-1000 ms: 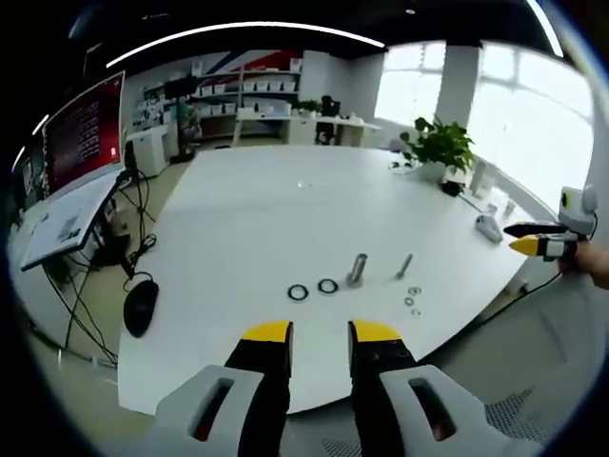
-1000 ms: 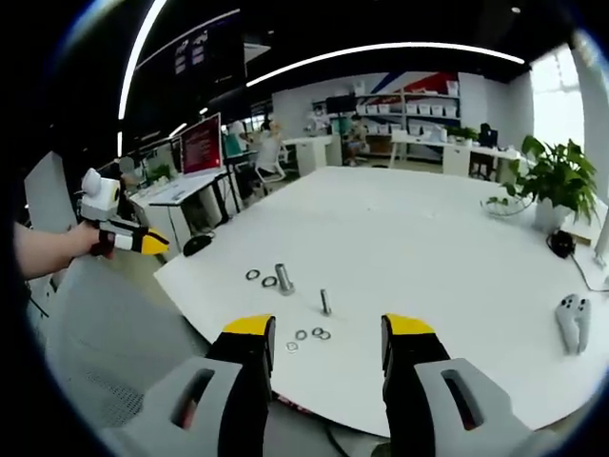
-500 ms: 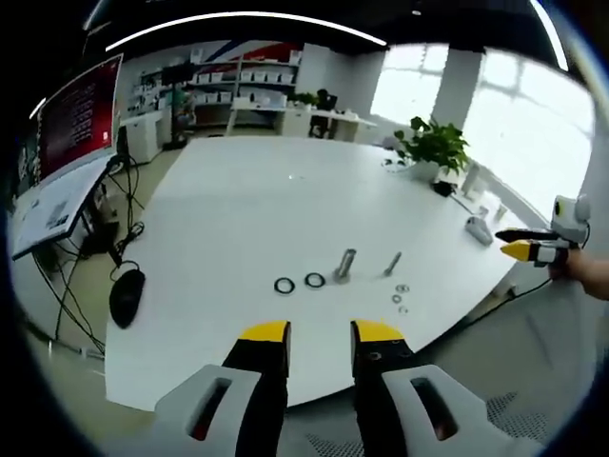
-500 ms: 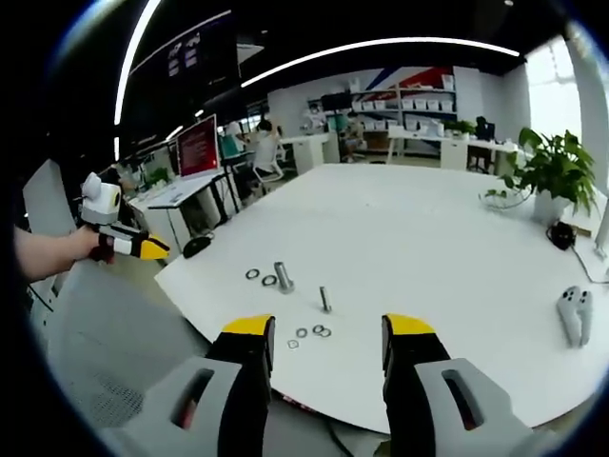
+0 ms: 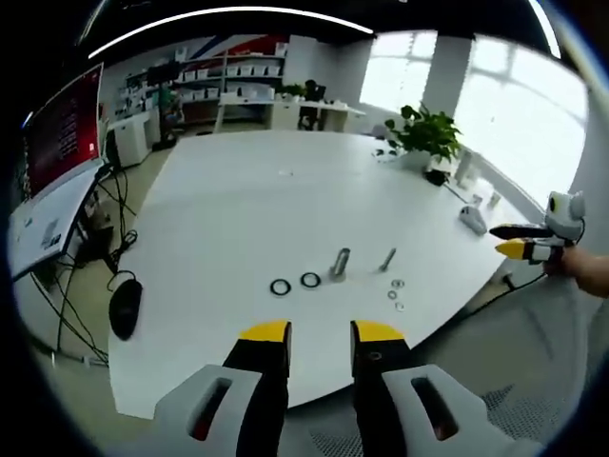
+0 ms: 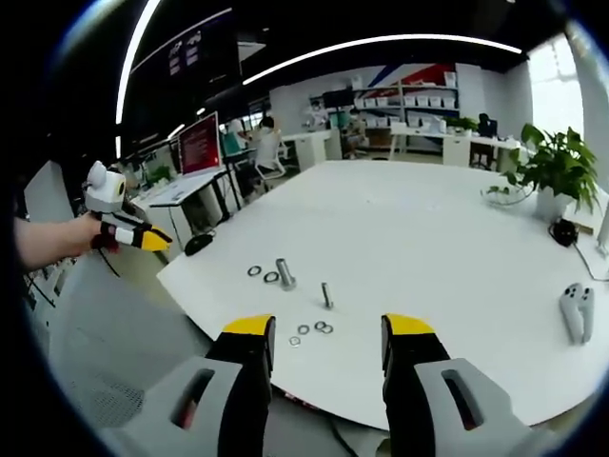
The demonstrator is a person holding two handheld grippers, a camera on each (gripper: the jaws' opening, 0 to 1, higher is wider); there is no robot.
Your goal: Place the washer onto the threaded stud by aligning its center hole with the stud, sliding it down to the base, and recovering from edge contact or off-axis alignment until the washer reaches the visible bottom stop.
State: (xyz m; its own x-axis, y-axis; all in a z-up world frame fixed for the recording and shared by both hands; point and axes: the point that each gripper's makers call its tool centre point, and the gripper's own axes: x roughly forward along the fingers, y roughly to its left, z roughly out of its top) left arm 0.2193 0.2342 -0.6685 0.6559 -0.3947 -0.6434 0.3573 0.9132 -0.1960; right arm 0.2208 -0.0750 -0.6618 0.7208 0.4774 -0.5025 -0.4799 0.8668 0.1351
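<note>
Where the left gripper view looks across a wide white worktop, an office room lies behind, with shelves along the far wall, bright windows, a potted plant at the far edge and a red screen on a side desk. Near the front edge stand a thick threaded stud and a thinner bolt, with two dark rings just beside the stud and a few small washers near the bolt. Ahead of all these, off the worktop edge, the left tool hangs with its jaws parted and nothing between them; the right tool comes in from the right, well apart from the parts. Seen from the right gripper view, the same worktop carries the stud, bolt, rings and washers, the washers lying nearest the right tool, whose jaws stand wide apart and empty. A white controller rests far right, and the left tool is held at the left.
</note>
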